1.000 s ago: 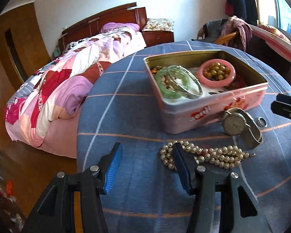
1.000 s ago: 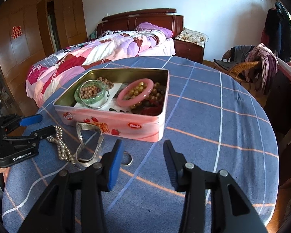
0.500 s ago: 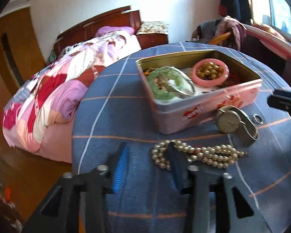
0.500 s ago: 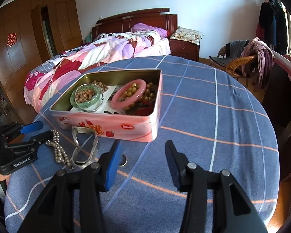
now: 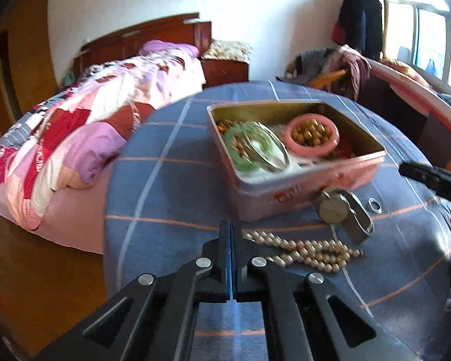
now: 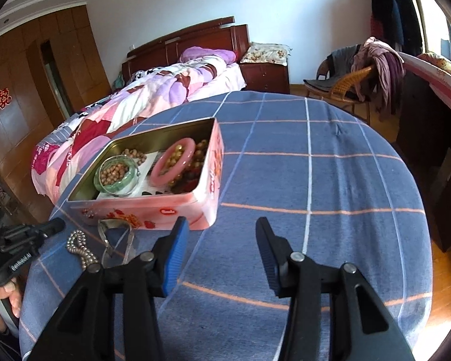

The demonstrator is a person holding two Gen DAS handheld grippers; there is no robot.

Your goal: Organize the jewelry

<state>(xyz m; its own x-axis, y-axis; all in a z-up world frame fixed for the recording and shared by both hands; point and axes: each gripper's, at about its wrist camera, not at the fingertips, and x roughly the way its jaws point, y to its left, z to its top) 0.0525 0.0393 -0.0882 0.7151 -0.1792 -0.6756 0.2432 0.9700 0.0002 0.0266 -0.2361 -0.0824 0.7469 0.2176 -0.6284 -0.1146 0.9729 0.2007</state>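
A: In your left wrist view, what is there?
B: Your left gripper (image 5: 231, 231) is fully closed, its jaws pressed together on nothing. The string of round cream pearl beads (image 5: 303, 251) lies on the blue checked tablecloth (image 5: 171, 186), just right of its tips.
A: And your right wrist view?
B: Your right gripper (image 6: 222, 234) stands open and empty. The rectangular pink metal tin (image 6: 165, 207), holding a smooth pink bangle (image 6: 173, 165), is just beyond its left finger.
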